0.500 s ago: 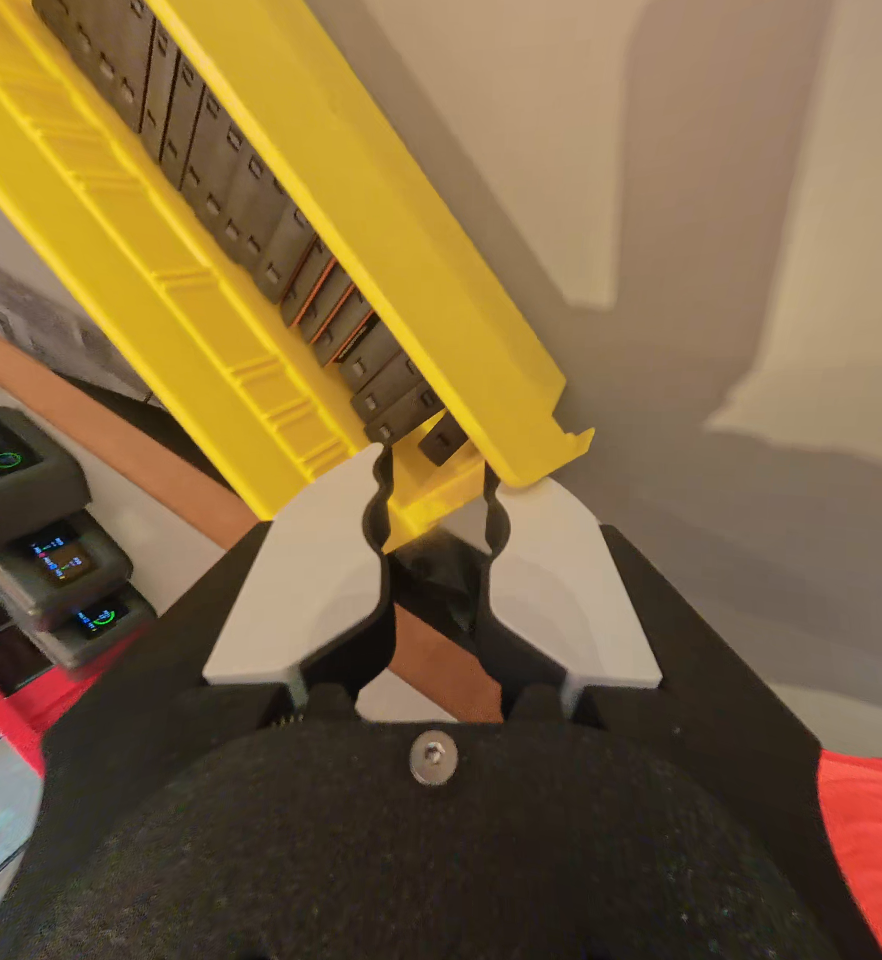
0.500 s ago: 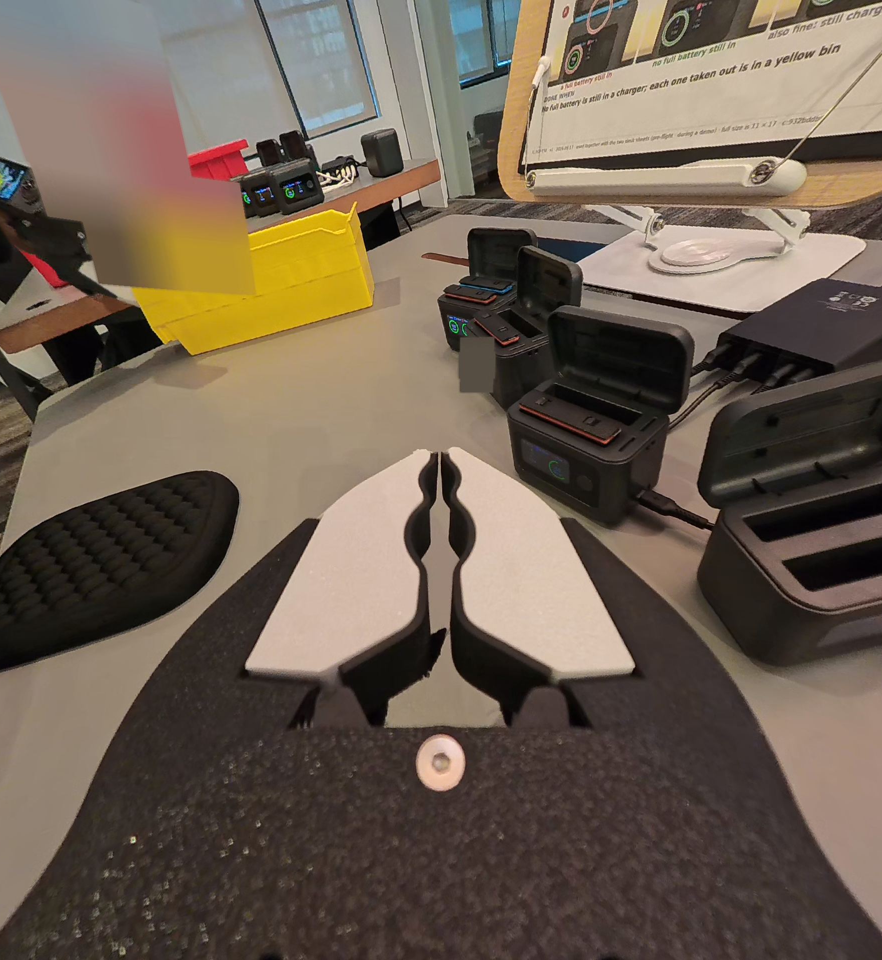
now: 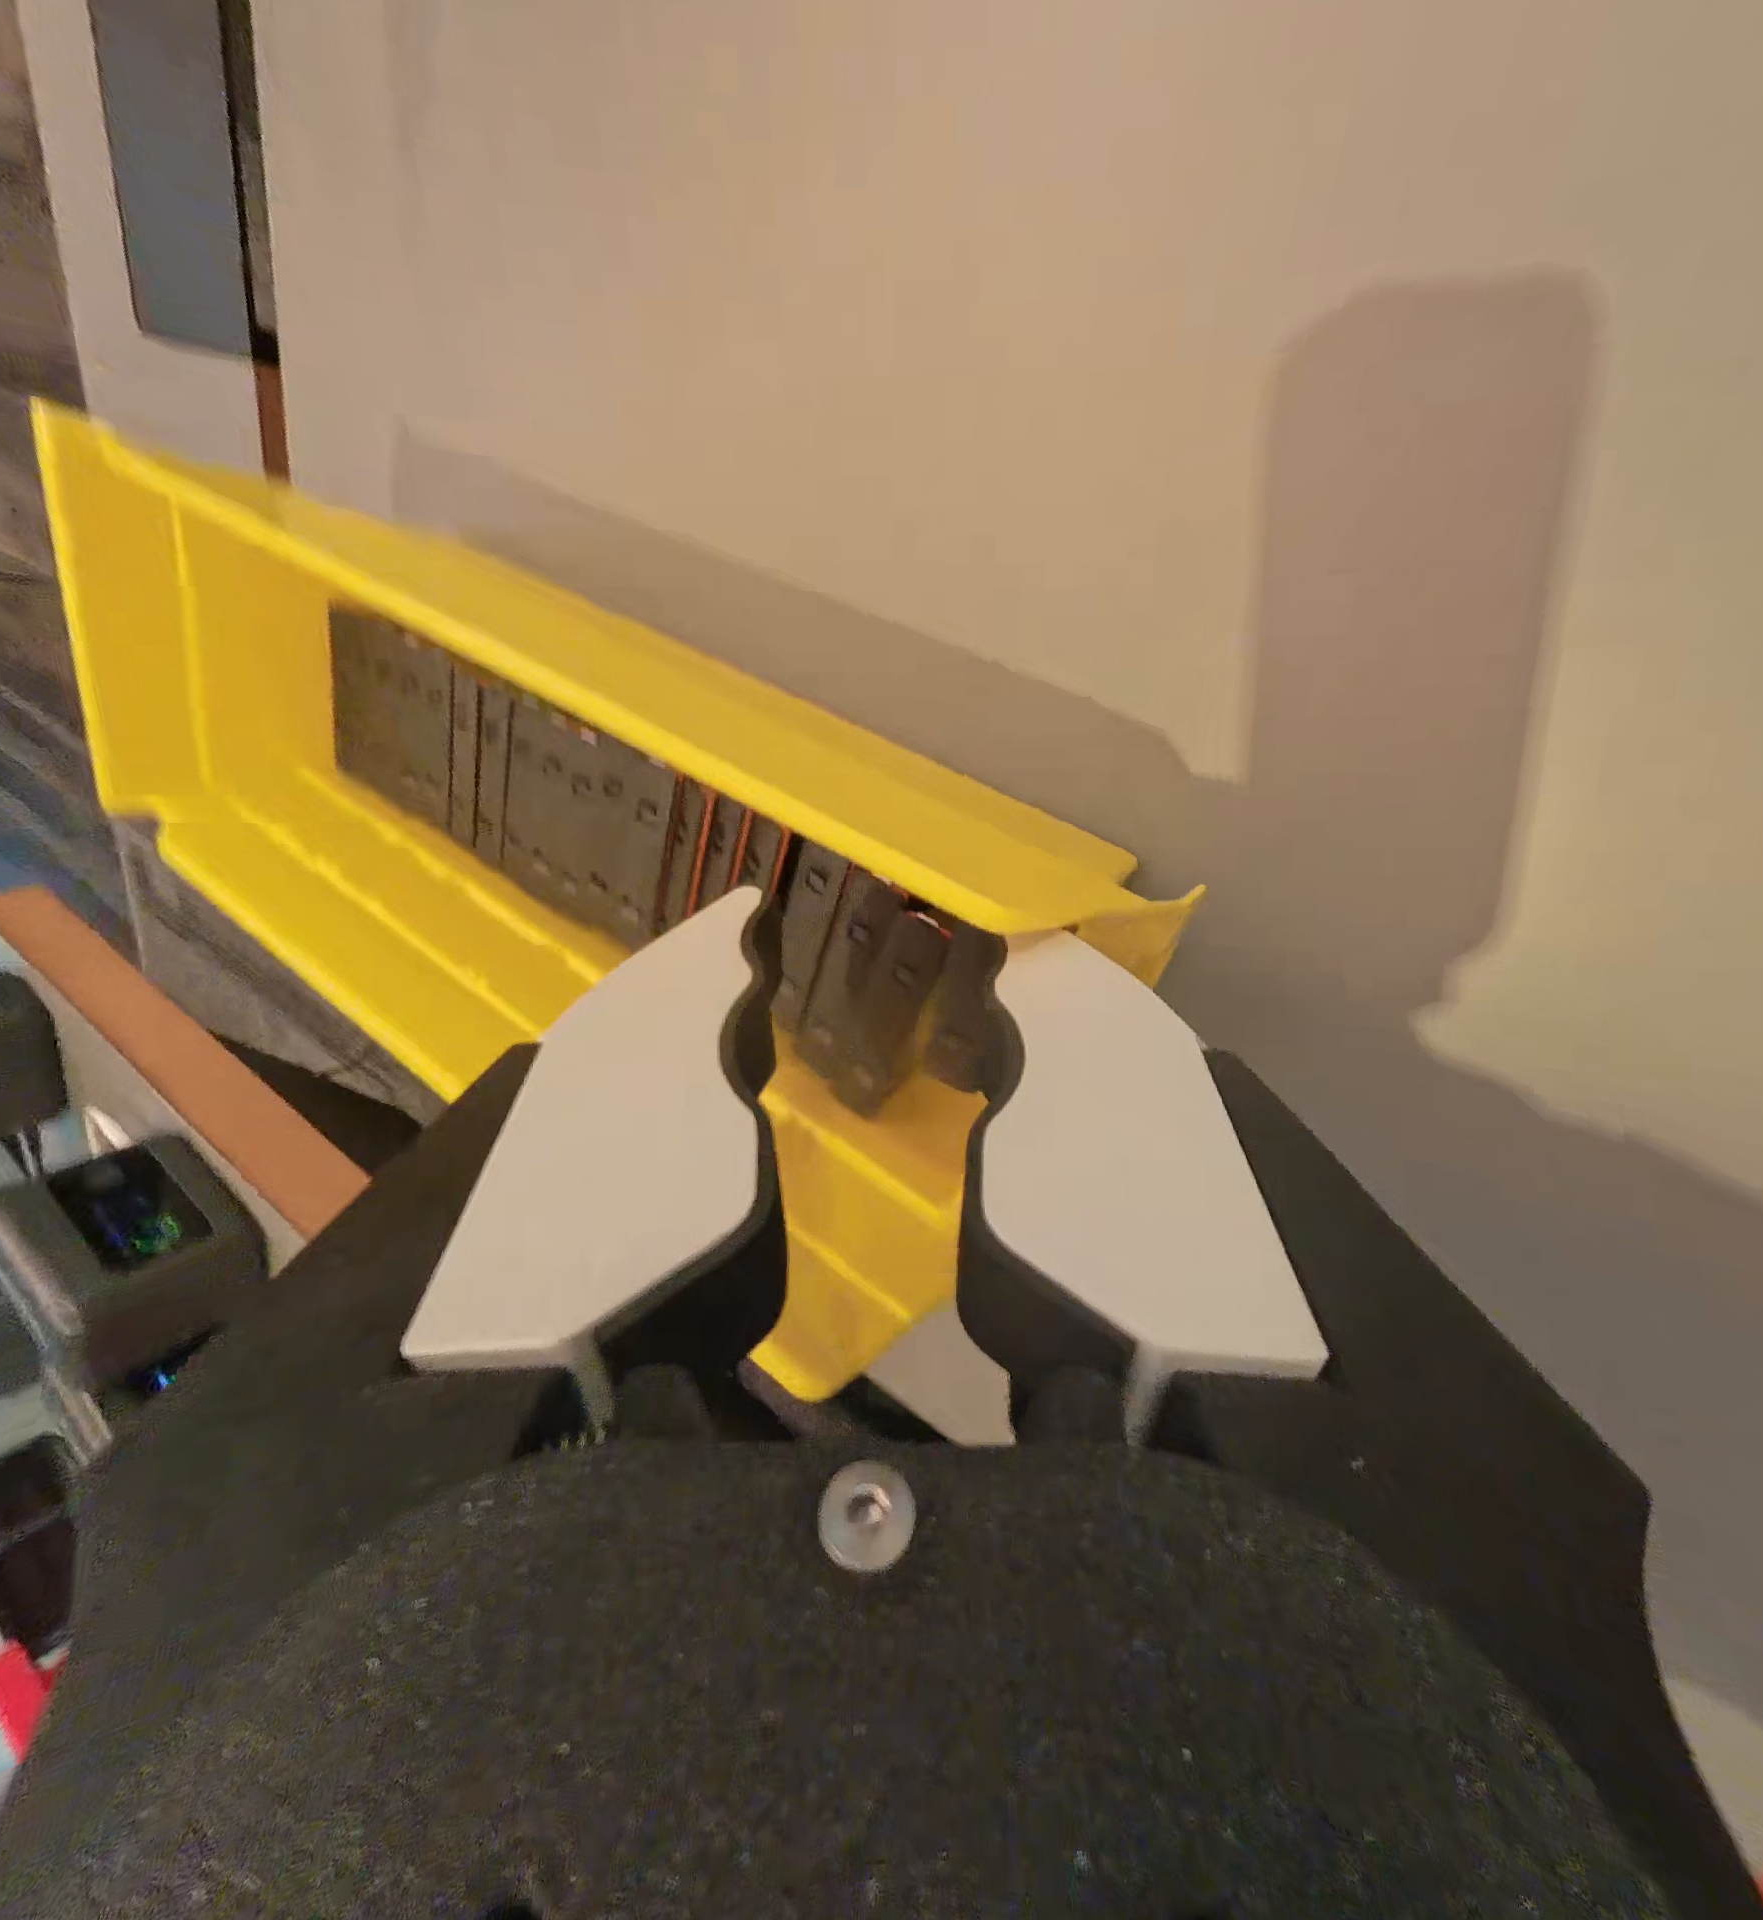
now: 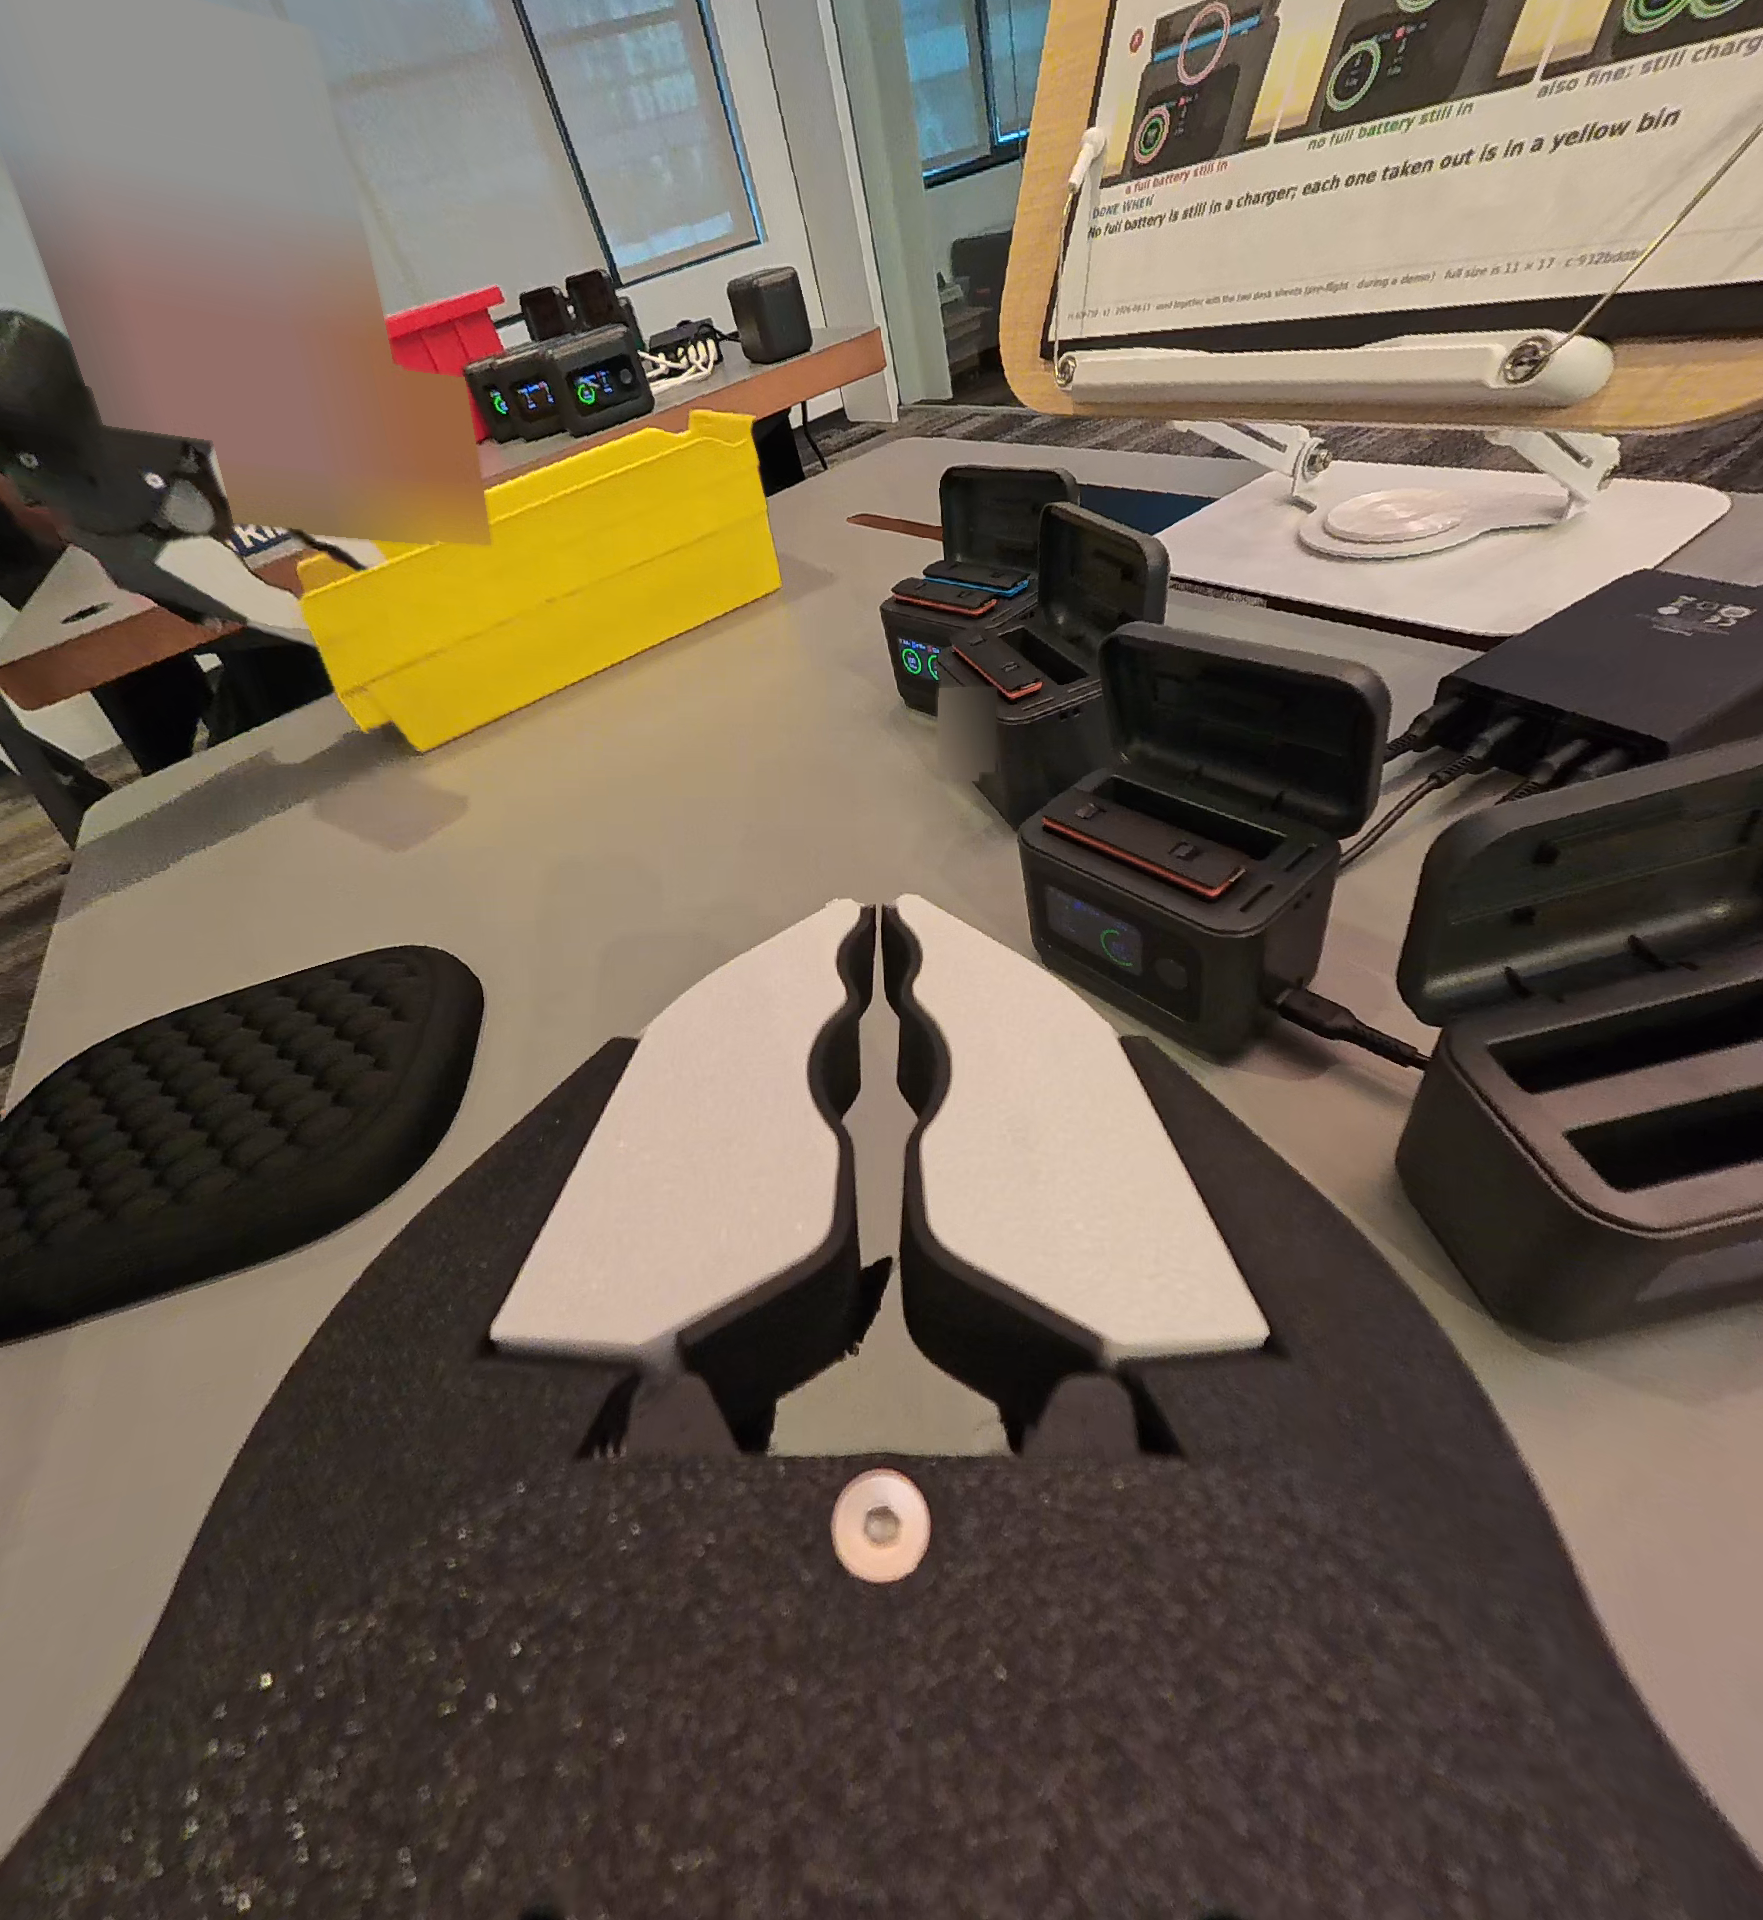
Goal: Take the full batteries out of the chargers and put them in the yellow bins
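The fingers of the left gripper are held spread apart with nothing clasped, their tips poised just over the near end of the yellow bin, where a row of dark batteries is packed on edge. The fingers of the right gripper are pressed together, empty, above the grey counter. Open chargers are seen right of that bin, one battery left seated.

Printed sheet on stand bears readable lines.
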Demonstrator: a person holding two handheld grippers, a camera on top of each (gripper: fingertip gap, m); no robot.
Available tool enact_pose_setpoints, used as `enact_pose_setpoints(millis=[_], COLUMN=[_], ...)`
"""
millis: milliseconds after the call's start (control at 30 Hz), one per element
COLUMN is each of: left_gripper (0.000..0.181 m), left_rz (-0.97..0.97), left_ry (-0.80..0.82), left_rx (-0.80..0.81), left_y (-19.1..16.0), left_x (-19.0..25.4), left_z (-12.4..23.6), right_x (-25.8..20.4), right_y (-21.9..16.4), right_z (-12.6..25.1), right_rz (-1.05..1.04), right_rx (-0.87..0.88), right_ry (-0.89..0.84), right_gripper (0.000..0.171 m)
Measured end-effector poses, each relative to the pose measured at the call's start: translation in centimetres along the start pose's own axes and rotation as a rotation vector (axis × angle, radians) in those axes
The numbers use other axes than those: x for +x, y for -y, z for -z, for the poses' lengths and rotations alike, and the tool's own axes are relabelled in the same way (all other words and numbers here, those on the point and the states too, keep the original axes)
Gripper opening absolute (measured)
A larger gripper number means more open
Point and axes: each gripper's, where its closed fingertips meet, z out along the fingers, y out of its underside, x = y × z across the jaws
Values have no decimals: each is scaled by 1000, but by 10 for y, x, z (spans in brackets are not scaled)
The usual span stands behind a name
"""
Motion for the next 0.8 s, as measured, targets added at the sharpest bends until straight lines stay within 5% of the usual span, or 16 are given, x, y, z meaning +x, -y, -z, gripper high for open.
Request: enact_pose_setpoints(millis=[333, 567, 800], left_gripper=[55, 21, 16], left_rz=[-327, -846, -832], left_ry=[107, 87, -22], left_rx=[74, -26, -48], left_y=[66, 67, 84], left_x=[-13, -2, -2], left_z=[-12, -12, -14], right_x=[1, 0, 0], right_y=[5, 1, 3], right_z=[4, 2, 4], right_rz=[1, 4, 1], right_rx=[17, 1, 9], right_ry=[0, 7, 14], right_gripper=[1, 1, 1])
